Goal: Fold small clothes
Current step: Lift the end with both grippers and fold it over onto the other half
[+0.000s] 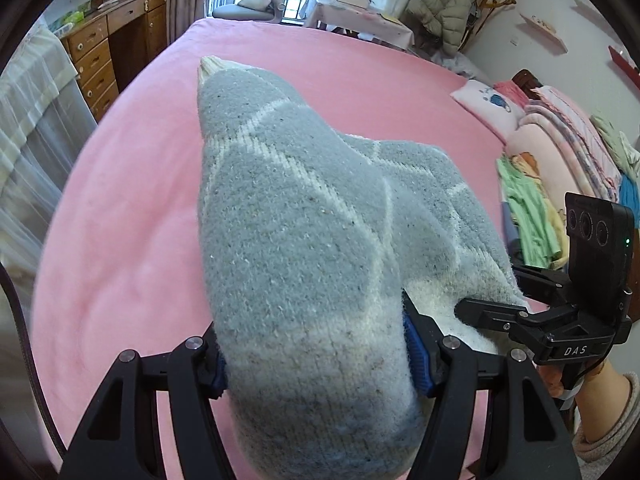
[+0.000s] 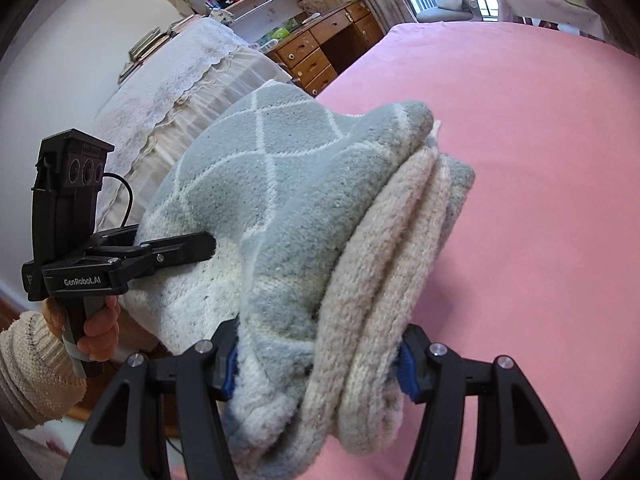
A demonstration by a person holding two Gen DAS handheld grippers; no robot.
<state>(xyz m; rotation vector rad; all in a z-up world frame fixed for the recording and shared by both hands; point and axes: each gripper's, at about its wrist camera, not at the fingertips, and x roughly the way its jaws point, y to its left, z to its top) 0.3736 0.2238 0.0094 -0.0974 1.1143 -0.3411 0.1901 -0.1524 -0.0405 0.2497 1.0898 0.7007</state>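
A thick grey knit sock (image 1: 296, 240) with white diamond lines and cream cuffs is held above the pink bed (image 1: 132, 208). My left gripper (image 1: 316, 356) is shut on one end of it, the fabric bulging between the blue pads. My right gripper (image 2: 316, 364) is shut on the bunched cream and grey end (image 2: 360, 280). The right gripper also shows in the left wrist view (image 1: 480, 312) at the lower right, its fingers on the white part. The left gripper shows in the right wrist view (image 2: 200, 246) at the left, gripping the white part.
The pink bed (image 2: 540, 160) fills both views. A wooden drawer desk (image 1: 108, 52) stands at the far left edge. Pillows and folded bedding (image 1: 560, 140) lie at the bed's right. A lace-covered piece of furniture (image 2: 172, 92) stands beside the bed.
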